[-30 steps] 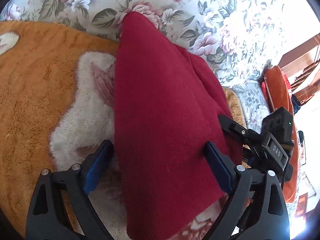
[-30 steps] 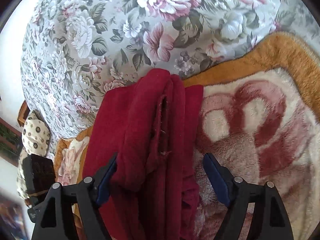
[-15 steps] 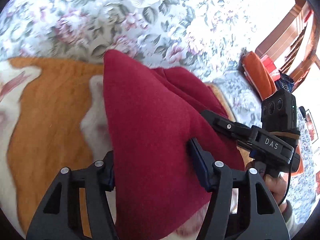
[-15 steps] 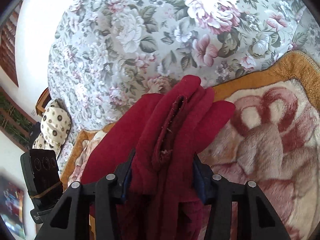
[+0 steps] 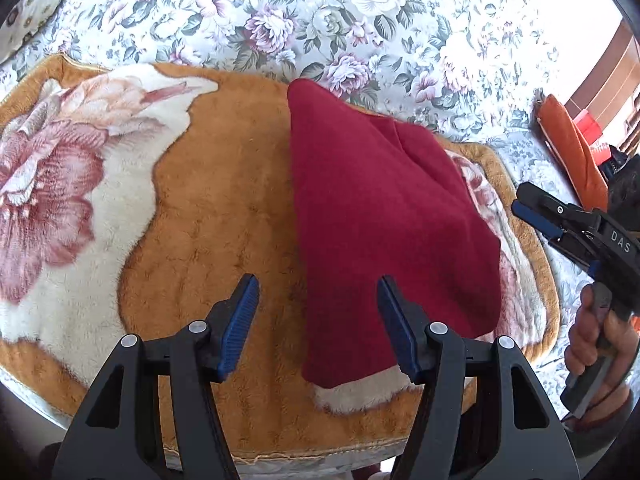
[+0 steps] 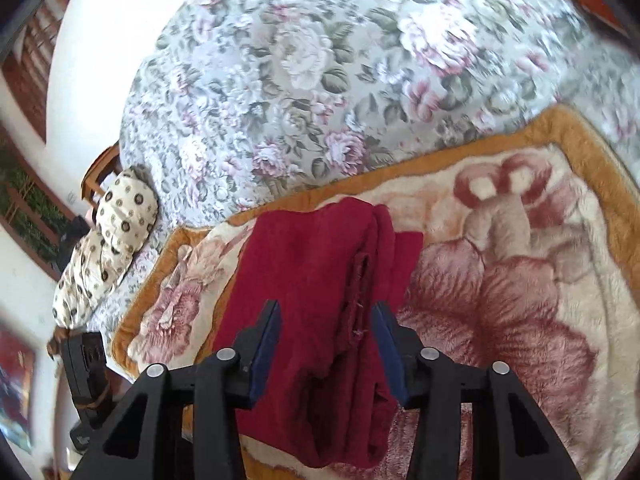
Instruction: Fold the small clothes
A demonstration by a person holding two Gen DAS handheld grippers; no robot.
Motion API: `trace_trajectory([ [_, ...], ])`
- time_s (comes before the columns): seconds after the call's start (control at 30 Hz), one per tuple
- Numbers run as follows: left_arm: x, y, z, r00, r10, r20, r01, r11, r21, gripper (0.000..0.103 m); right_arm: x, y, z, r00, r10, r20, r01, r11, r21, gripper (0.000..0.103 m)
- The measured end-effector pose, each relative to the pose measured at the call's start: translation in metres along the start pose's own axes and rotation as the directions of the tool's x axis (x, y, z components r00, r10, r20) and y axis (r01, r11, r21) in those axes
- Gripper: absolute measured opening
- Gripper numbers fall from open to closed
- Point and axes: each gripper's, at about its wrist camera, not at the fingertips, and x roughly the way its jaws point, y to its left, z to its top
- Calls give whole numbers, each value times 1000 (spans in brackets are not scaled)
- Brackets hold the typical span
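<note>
Both fingers (image 5: 240,312) (image 6: 266,344) spread, holding nothing; red garment (image 5: 380,216) folded; right gripper (image 5: 536,216) reads "DAS".

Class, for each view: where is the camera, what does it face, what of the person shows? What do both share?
Left wrist: on left gripper, facing down at red garment on plush blanket; right gripper and hand show right.
Right wrist: on right gripper, facing garment's folded edge; own fingers show.
Shared: garment, blanket, floral sheet.

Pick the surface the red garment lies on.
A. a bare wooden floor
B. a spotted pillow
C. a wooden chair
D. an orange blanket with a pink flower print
D: the red garment rests on the orange blanket, whose pink flower print shows beside it in both views.
</note>
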Motion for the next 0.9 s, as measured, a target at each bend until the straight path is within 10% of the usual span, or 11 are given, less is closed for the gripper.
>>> trace_trajectory([
  [0.33, 57, -28, 3, 996, 72, -58, -65, 991, 120, 72, 97, -9, 7, 974, -166, -156, 146, 981, -130, 27],
  [0.9, 22, -26, -17, 982, 187, 34, -189, 978, 83, 75, 38, 14, -63, 963, -242, -121, 220, 961, -168, 29],
])
